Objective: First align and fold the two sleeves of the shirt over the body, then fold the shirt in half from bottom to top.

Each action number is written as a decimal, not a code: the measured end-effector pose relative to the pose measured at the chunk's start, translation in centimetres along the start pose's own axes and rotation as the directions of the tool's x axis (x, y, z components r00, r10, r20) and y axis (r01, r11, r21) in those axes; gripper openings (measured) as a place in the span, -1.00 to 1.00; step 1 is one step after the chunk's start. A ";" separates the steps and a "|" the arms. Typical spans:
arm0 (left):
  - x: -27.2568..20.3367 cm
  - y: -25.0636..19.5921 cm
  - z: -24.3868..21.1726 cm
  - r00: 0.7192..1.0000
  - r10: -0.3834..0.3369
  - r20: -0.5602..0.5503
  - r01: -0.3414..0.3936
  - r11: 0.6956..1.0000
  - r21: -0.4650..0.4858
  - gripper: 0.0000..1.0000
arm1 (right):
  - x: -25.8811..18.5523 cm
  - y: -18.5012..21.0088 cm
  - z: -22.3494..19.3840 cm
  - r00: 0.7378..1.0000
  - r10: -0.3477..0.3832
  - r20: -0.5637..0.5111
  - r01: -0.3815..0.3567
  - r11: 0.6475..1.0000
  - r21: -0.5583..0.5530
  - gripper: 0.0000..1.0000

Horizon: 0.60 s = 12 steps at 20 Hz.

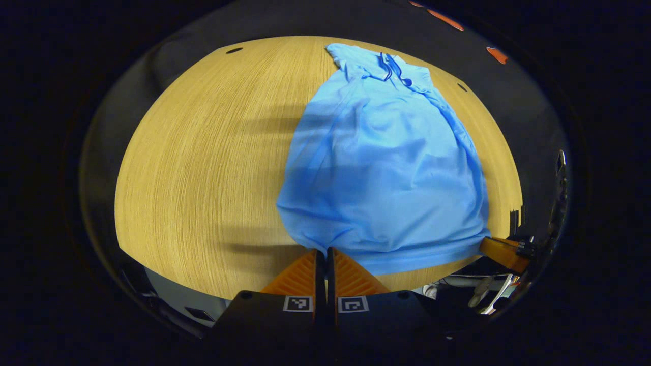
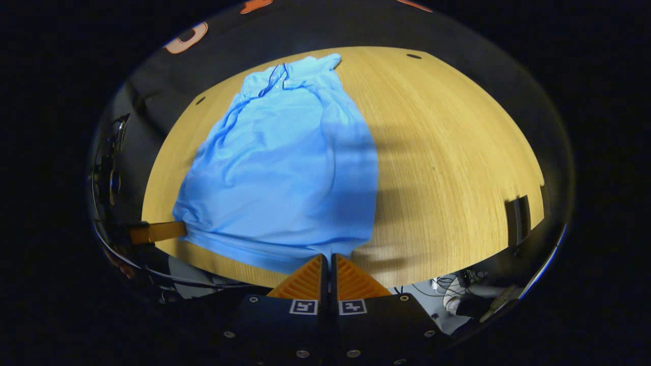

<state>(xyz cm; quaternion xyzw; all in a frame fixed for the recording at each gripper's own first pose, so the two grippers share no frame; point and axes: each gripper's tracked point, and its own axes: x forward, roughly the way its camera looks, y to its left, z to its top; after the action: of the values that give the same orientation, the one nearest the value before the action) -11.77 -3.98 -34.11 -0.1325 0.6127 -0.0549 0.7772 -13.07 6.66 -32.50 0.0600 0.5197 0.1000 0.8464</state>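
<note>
Shirt [image 1: 381,168] lies flat on desk [image 1: 203,168], sleeves tucked in, long axis running from hem straight away to collar [image 1: 391,68]. Left tongs [image 1: 325,250] and right tongs [image 2: 328,255] each clenched on a hem corner, level w/ each other, so fold goes toward collar.

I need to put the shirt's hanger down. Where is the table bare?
Bare wood lies between the shirt and the table edge on the left claw's side, and likewise beyond the right claw. The near hem is crowded by both claws.
</note>
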 end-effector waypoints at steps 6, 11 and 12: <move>-2.9 -2.1 6.8 0.990 -0.051 0.128 0.044 0.997 0.055 -0.92 | -1.6 -0.6 6.6 0.993 0.007 0.114 -0.008 1.000 0.010 -0.99; -3.9 -2.9 11.5 0.978 -0.068 0.195 0.052 0.995 0.088 -0.92 | -2.3 -0.6 11.2 0.982 0.013 0.186 -0.017 1.000 0.019 -0.99; -4.0 -3.0 12.3 0.976 -0.072 0.207 0.054 0.994 0.090 -0.92 | -2.3 -0.6 12.0 0.981 0.014 0.195 -0.018 1.000 0.016 -0.99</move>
<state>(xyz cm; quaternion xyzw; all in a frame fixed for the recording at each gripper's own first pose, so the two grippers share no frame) -0.59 -4.15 -26.86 -0.1243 0.5200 -0.0910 0.8402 -3.28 5.54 -25.16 0.0810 0.4345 0.0960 0.8919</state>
